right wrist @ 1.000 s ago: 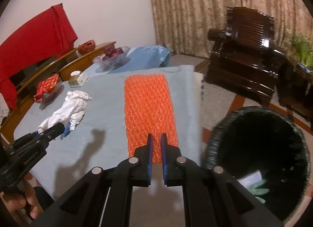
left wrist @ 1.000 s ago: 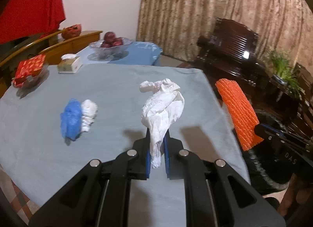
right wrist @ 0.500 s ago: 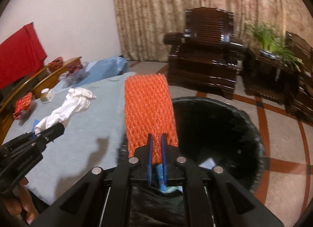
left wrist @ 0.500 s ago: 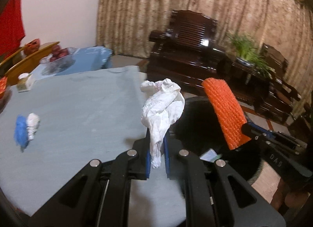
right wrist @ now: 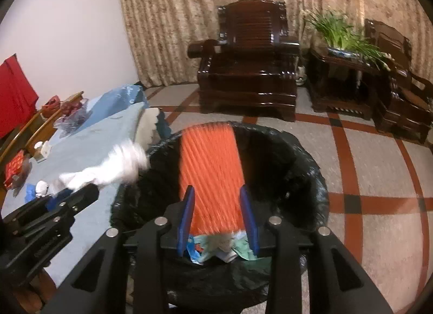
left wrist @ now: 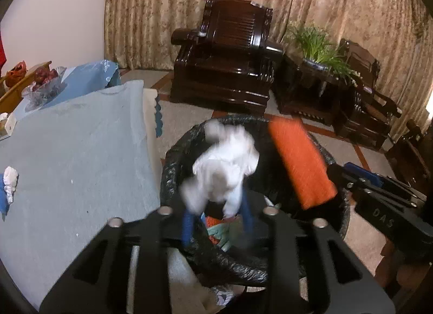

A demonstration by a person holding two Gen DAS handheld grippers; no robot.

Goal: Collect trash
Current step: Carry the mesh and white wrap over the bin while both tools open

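Both grippers hang over a black-lined trash bin [left wrist: 173, 168] [right wrist: 305, 157]. My left gripper [left wrist: 217, 222] is open; a crumpled white tissue [left wrist: 224, 168] blurs between its blue fingers, loose and falling. My right gripper [right wrist: 217, 222] is open; an orange foam net [right wrist: 212, 173] blurs between its fingers, falling toward the bin. The net also shows in the left wrist view [left wrist: 300, 162], and the tissue in the right wrist view [right wrist: 108, 170]. Paper and green scraps [right wrist: 216, 246] lie in the bin.
A table with a light blue cloth [left wrist: 75, 151] stands left of the bin, with a blue and white wad [left wrist: 8, 187] near its left edge. A dark wooden armchair [left wrist: 227, 59] and a potted plant [left wrist: 316, 43] stand behind the bin.
Both grippers have swung from the table to over the bin and opened. The tissue and the orange net have been let go and are dropping.
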